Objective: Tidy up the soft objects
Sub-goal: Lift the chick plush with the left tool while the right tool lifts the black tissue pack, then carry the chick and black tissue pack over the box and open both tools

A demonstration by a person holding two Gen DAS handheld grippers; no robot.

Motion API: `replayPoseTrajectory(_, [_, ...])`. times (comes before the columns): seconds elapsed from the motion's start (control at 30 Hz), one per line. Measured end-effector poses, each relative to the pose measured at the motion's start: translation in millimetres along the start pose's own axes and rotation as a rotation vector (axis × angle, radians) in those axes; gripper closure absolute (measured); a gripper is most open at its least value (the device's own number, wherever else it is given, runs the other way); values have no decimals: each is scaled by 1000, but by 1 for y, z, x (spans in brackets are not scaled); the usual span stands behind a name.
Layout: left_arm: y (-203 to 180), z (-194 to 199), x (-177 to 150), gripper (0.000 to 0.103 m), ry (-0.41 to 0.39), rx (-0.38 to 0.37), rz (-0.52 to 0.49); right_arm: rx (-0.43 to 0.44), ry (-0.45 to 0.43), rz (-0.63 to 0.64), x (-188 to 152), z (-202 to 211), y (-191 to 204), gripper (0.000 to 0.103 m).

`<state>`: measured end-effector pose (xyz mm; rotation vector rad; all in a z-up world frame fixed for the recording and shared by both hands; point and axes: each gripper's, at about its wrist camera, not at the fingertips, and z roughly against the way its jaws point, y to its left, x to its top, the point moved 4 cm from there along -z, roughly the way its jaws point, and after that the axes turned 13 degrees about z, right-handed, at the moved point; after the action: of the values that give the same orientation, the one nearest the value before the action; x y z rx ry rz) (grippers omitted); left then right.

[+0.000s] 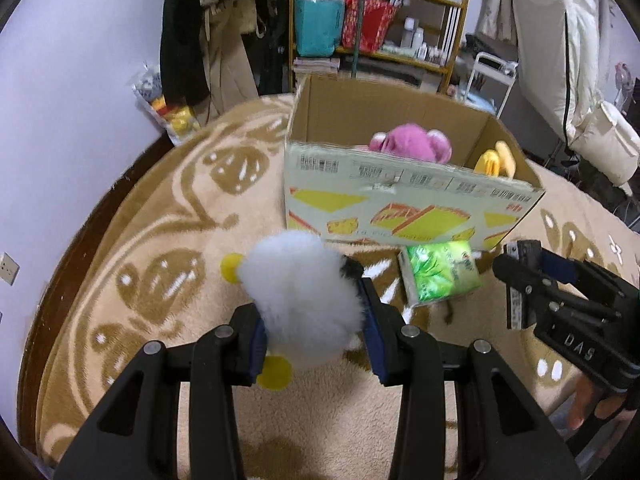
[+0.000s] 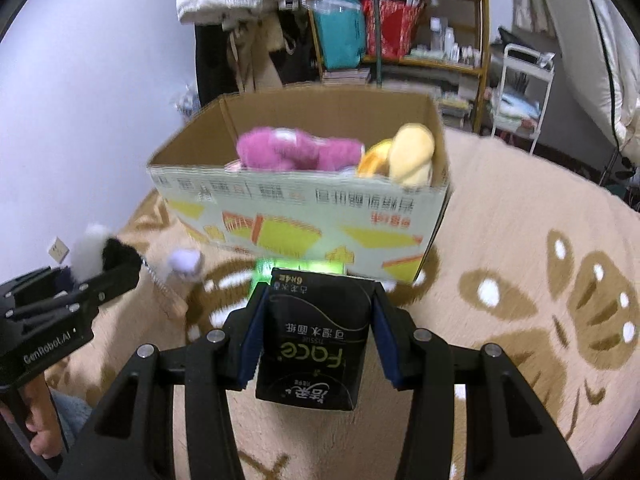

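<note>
My left gripper is shut on a fluffy white plush toy with yellow feet, held above the rug. In the right wrist view my right gripper is shut on a black tissue pack. The same pack shows at the right of the left wrist view. An open cardboard box stands ahead on the rug, with a pink plush and a yellow plush inside. A green tissue pack lies on the rug just in front of the box. The left gripper with its white toy appears at the left of the right wrist view.
A beige rug with brown patterns covers the floor. Behind the box stand a wooden shelf full of goods, hanging clothes and a white trolley. A bag of items leans on the left wall. A small pale object lies left of the box.
</note>
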<state>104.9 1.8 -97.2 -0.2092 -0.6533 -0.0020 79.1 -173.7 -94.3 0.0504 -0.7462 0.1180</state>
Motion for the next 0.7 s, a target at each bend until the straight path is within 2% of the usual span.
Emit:
replayPoseTrajectory(0.17, [-3, 23, 6, 64, -93, -28, 0, -21, -84, 1, 13, 15, 1, 52])
replayPoseTrajectory(0.3, [-8, 31, 10, 64, -139, -32, -16, -42, -146, 5, 23, 27, -1, 52])
replayPoseTrajectory(0.4, [-8, 35, 14, 64, -161, -38, -16, -54, -178, 0, 28, 36, -4, 52])
replayPoseTrajectory(0.7, [-17, 54, 40, 64, -290, -72, -31, -80, -265, -16, 49, 53, -23, 52])
